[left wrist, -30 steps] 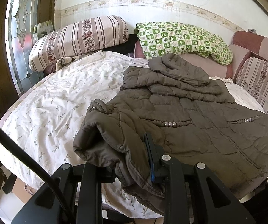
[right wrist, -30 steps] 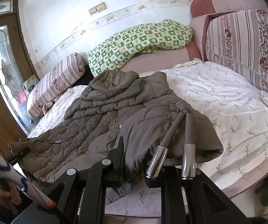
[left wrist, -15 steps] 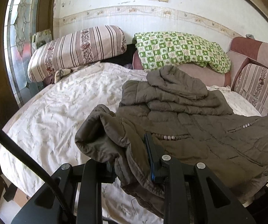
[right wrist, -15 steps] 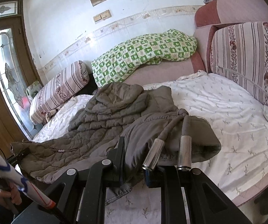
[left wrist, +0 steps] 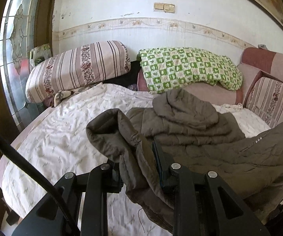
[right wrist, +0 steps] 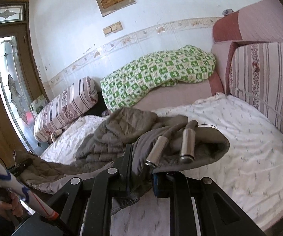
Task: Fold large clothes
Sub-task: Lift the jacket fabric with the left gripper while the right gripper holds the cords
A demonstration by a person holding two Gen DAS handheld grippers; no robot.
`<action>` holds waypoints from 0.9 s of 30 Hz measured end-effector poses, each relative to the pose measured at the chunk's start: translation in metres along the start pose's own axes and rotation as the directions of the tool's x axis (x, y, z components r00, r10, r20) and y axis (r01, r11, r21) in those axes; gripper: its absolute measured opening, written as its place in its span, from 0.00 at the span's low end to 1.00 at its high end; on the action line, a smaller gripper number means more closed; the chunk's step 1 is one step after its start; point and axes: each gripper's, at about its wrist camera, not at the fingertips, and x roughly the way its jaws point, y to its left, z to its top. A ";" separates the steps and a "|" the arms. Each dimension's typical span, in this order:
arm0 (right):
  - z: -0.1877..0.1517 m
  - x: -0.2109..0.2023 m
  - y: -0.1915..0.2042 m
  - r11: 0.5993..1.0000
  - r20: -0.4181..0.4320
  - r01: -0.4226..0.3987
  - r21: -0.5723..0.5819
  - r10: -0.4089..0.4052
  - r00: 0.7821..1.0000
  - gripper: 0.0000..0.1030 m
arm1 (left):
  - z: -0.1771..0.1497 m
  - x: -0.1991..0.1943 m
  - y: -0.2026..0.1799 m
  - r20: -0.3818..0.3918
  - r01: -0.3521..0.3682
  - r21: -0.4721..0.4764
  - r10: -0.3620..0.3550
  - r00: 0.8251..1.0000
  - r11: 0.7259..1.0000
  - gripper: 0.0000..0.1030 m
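A brown quilted hooded jacket (left wrist: 200, 133) lies on the white bed sheet (left wrist: 62, 137), its near edge lifted off the bed. My left gripper (left wrist: 137, 167) is shut on the jacket's left near corner, where a sleeve cuff (left wrist: 106, 129) bunches above the fingers. In the right wrist view the same jacket (right wrist: 111, 135) stretches left, and my right gripper (right wrist: 141, 177) is shut on its other near corner. Two drawstrings with metal ends (right wrist: 187, 147) rest on the fabric above the right fingers. The hood (left wrist: 182, 106) lies at the far end.
A striped bolster pillow (left wrist: 76, 68) and a green checked blanket (left wrist: 186, 68) lie at the head of the bed. Pink striped cushions (right wrist: 265, 78) line the right side. A stained-glass door (right wrist: 11, 82) stands left. A person's hand (right wrist: 5, 206) holds the left gripper's handle.
Both grippers have risen and pulled the jacket's near edge up off the bed. The hem now hangs between them and more of the wall shows in both views.
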 end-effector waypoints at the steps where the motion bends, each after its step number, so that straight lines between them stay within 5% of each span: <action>1: 0.007 0.004 0.002 1.000 0.003 -0.002 -0.002 0.002 1.000 0.16 | 0.008 0.005 0.001 -0.003 0.008 -0.004 -0.008 1.000 1.000 0.24; 13: 0.097 0.090 0.010 1.000 0.011 0.015 0.015 -0.015 1.000 0.16 | 0.111 0.079 0.012 -0.020 0.071 -0.074 -0.072 0.997 0.995 0.30; 21: 0.141 0.187 -0.021 0.990 -0.051 0.090 0.107 -0.085 0.995 0.16 | 0.181 0.136 0.023 0.093 -0.042 -0.093 0.051 0.994 0.995 0.66; 27: 0.156 0.267 -0.051 0.975 -0.120 0.157 0.154 -0.140 0.983 0.17 | 0.208 0.152 0.059 0.100 -0.085 -0.193 0.106 0.989 0.977 0.67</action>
